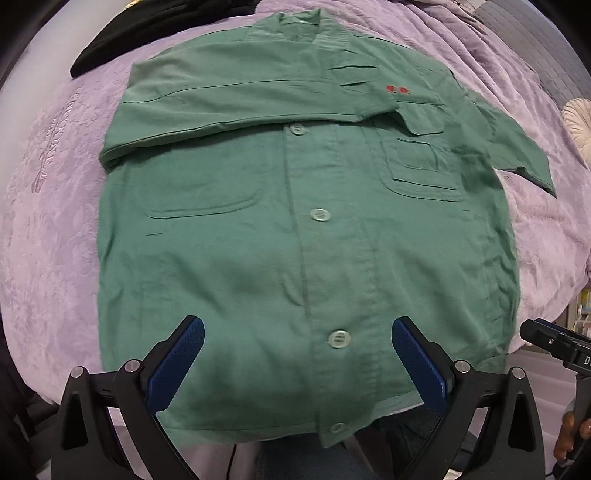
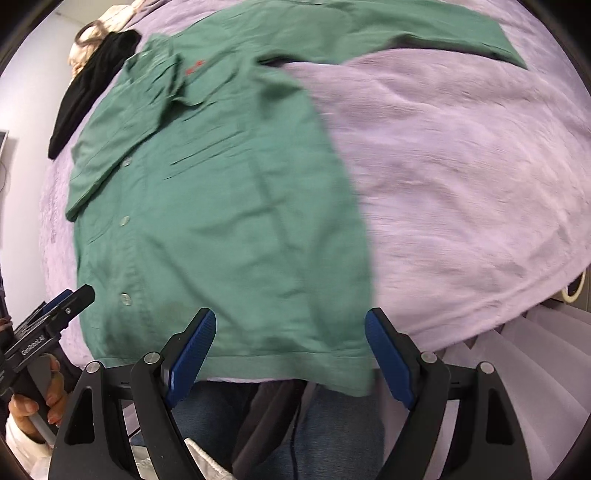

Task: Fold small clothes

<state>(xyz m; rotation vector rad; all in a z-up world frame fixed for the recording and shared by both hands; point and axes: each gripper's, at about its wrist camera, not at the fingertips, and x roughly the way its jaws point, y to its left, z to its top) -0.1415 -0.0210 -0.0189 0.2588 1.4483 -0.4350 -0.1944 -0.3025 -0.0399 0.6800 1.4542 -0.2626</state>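
Note:
A green button-up shirt [image 1: 229, 243] lies face up on a lilac bedspread [image 1: 51, 229], collar at the far side. One sleeve [image 1: 229, 103] is folded across the chest; the other sleeve [image 1: 517, 147] lies out to the right. My left gripper [image 1: 297, 332] is open and empty over the shirt's lower front near the hem. My right gripper [image 2: 290, 325] is open and empty over the hem at the shirt's [image 2: 229, 206] right side. The outstretched sleeve [image 2: 424, 33] shows at the top of the right wrist view. Each gripper shows at the edge of the other's view.
A black garment [image 1: 147, 33] lies beyond the shirt at the far left, also in the right wrist view [image 2: 92, 88]. The bedspread [image 2: 461, 177] stretches right of the shirt. A person's jeans [image 2: 332, 435] are below the near bed edge.

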